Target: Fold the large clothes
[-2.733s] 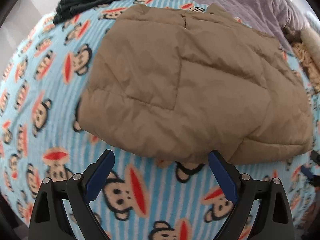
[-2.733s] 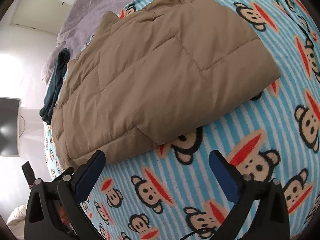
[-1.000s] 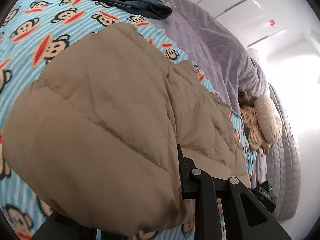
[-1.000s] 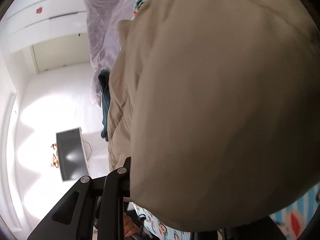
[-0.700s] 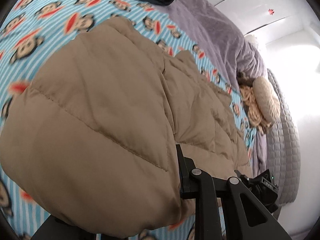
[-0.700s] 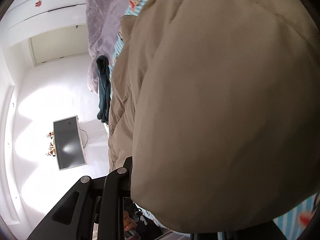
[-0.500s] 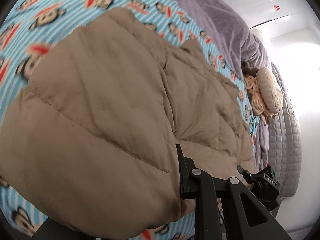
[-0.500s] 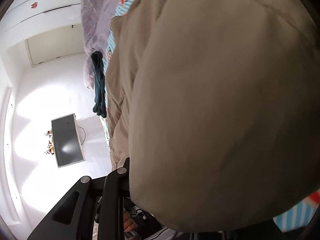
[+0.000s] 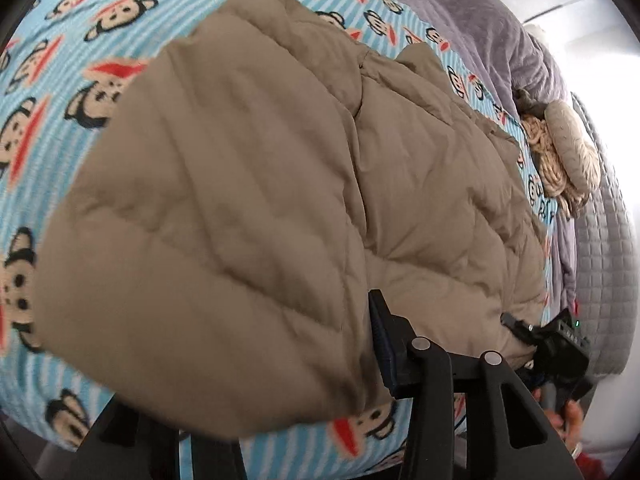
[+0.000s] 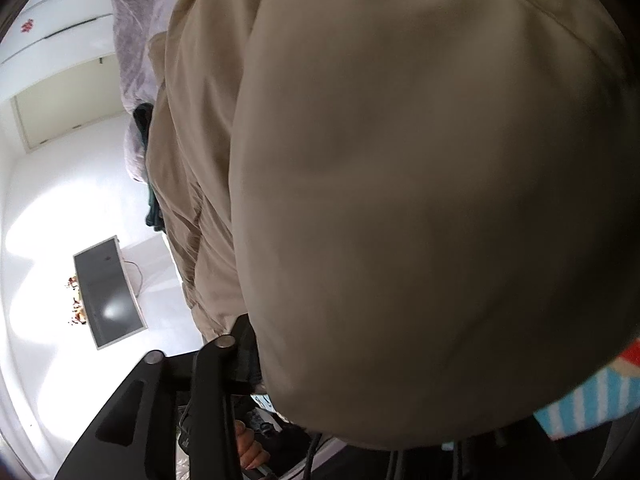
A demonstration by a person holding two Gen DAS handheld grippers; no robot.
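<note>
A tan quilted puffer jacket lies across a blue striped blanket with monkey faces. My left gripper is shut on the jacket's near edge and holds it lifted; only its right finger shows, the left one is hidden under the fabric. My right gripper is shut on the jacket's other near corner, and the tan jacket fills most of the right wrist view. Its left finger is pressed against the fabric. The right gripper also shows in the left wrist view.
A purple blanket runs along the far side of the bed, with a beige knitted cushion and grey quilted cover at the right. In the right wrist view a dark garment lies beyond the jacket and a monitor stands by a white wall.
Both grippers went from open in front of the jacket to shut on its near edge. They have since lifted the edge and carried it toward the far side.
</note>
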